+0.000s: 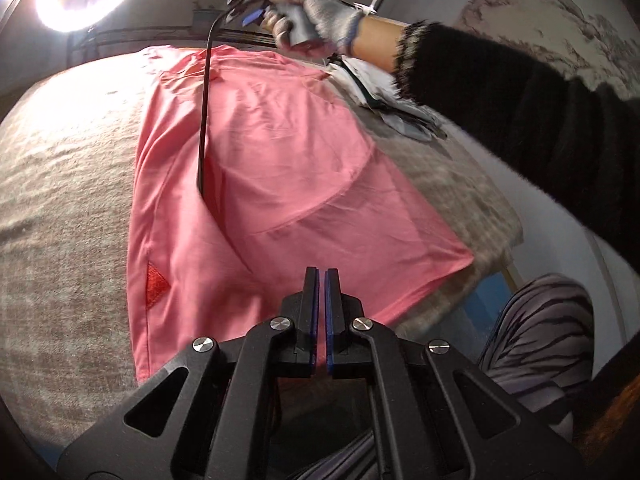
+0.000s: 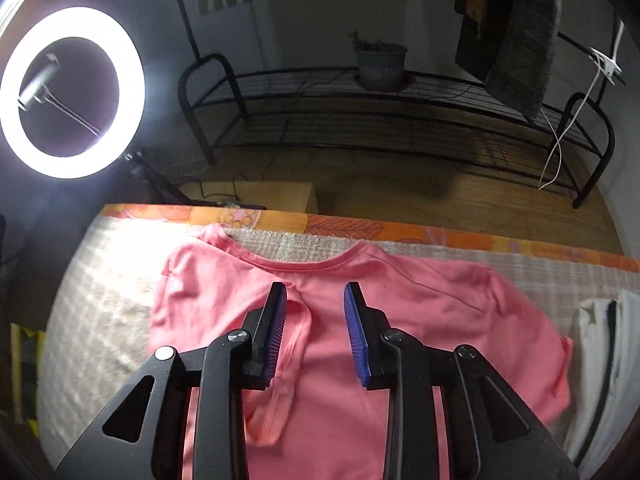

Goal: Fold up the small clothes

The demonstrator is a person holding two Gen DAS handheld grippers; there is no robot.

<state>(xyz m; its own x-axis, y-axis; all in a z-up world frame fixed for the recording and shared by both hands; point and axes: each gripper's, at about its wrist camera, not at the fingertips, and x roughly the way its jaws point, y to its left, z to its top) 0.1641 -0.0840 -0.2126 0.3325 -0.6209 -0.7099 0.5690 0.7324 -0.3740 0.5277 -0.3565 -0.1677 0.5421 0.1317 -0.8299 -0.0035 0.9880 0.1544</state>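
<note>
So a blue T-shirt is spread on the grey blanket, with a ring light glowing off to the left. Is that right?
Not quite: the T-shirt is pink, not blue. The right wrist view shows it best, neckline toward the far edge. The rest holds: it lies spread on the grey blanket, and the ring light glows at the left.

Ring light (image 2: pixel 72 92), black wire rack (image 2: pixel 400 120)

Left tongs (image 1: pixel 321 276) and right tongs (image 2: pixel 315 296): black linkage frames, silver screws, blue ribbed pads. Person wore grey knit glove (image 1: pixel 320 8), black fuzzy sleeve (image 1: pixel 520 112), striped trousers (image 1: pixel 536 332).
</note>
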